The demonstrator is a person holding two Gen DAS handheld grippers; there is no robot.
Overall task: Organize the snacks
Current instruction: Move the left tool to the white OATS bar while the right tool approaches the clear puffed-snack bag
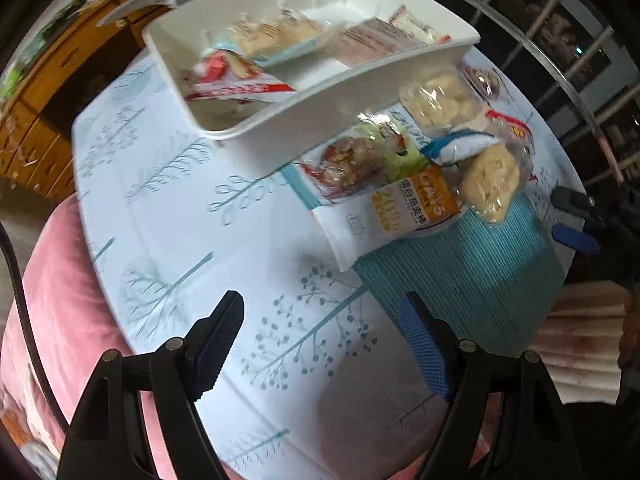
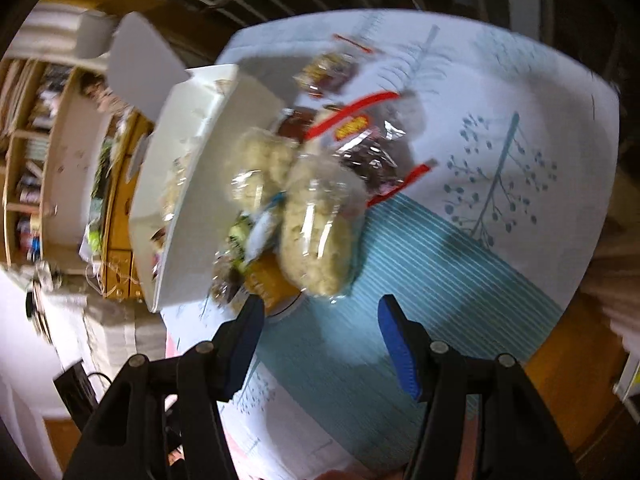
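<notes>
One white bin [image 1: 340, 96] holds about four snack packets; roughly seven more [image 1: 400, 168] lie beside it. Left tool [image 1: 322, 344] and right tool [image 2: 320, 340] gape wide, empty.

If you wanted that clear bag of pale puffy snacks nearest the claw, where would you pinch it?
Probably across the narrow width of the clear bag of pale snacks, coming down from above at its near end. It lies long and plump on top of the pile, beside the white bin, and the open right claw already faces that end.
</notes>
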